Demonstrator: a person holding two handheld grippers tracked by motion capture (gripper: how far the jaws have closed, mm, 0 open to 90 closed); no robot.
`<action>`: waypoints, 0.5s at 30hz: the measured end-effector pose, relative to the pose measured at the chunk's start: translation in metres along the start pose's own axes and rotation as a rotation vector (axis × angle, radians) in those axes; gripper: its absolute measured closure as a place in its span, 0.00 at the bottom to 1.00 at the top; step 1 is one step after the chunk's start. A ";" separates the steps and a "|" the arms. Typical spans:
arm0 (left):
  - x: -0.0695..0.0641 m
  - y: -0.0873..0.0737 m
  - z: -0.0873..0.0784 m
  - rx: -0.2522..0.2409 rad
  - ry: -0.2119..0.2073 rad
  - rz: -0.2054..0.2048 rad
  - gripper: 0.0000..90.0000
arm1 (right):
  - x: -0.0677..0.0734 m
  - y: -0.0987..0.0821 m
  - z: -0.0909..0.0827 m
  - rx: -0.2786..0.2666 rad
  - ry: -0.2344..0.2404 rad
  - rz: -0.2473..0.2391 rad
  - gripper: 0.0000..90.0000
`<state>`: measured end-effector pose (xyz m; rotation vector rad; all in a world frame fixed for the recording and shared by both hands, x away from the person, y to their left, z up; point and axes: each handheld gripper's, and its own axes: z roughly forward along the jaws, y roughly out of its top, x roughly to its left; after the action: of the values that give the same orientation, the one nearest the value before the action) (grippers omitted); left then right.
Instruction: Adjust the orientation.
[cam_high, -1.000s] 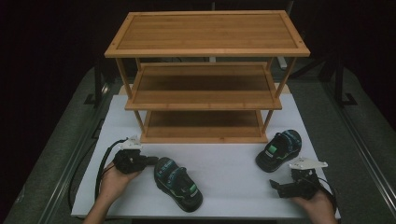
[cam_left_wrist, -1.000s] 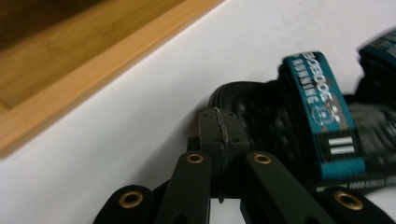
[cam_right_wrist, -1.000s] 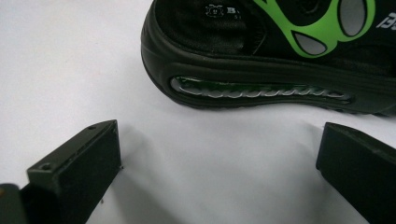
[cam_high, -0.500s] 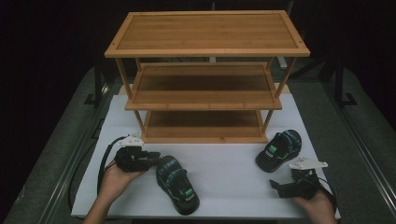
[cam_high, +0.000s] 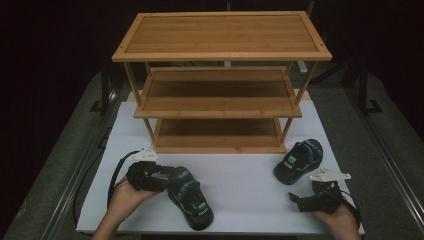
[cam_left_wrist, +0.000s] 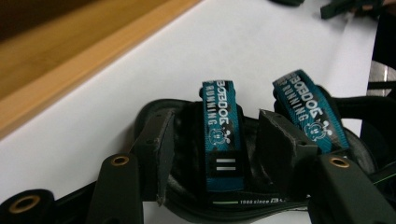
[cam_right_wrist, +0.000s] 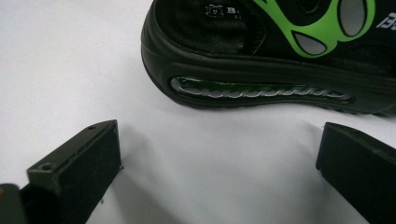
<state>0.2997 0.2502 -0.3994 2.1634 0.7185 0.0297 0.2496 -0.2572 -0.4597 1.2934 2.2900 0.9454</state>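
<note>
The left gripper (cam_left_wrist: 212, 154), jaws just opening, straddles the near sandal's (cam_high: 192, 200) teal strap (cam_left_wrist: 223, 135) without pressing it. The right gripper (cam_right_wrist: 219, 172) gapes empty before the far sandal's (cam_right_wrist: 280, 60) sole.

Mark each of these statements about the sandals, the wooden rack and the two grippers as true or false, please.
1. Both sandals lie on the white board, not on the rack. True: the left sandal and the right sandal rest on the white board in front of the bamboo shoe rack.
2. The left gripper has its jaws on either side of a teal strap. True; the jaws have just been opening, and the pads stand a little off the strap.
3. The right gripper is shut on the right sandal. False: its jaws are wide apart, with the sandal beyond them.
4. A sandal sits on the middle shelf. False: all three shelves are bare.
</note>
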 end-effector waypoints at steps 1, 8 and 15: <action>0.000 0.000 0.003 0.009 -0.008 0.001 0.52 | 0.000 0.000 0.000 0.000 0.000 0.000 0.00; -0.002 0.001 0.009 0.042 -0.015 0.029 0.72 | 0.000 0.000 0.000 0.000 0.000 0.001 0.00; -0.003 0.008 0.010 0.052 -0.029 0.051 0.78 | 0.000 0.000 0.000 0.000 0.000 0.000 0.00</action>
<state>0.3033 0.2375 -0.3995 2.2274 0.6542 0.0062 0.2496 -0.2573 -0.4596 1.2935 2.2897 0.9455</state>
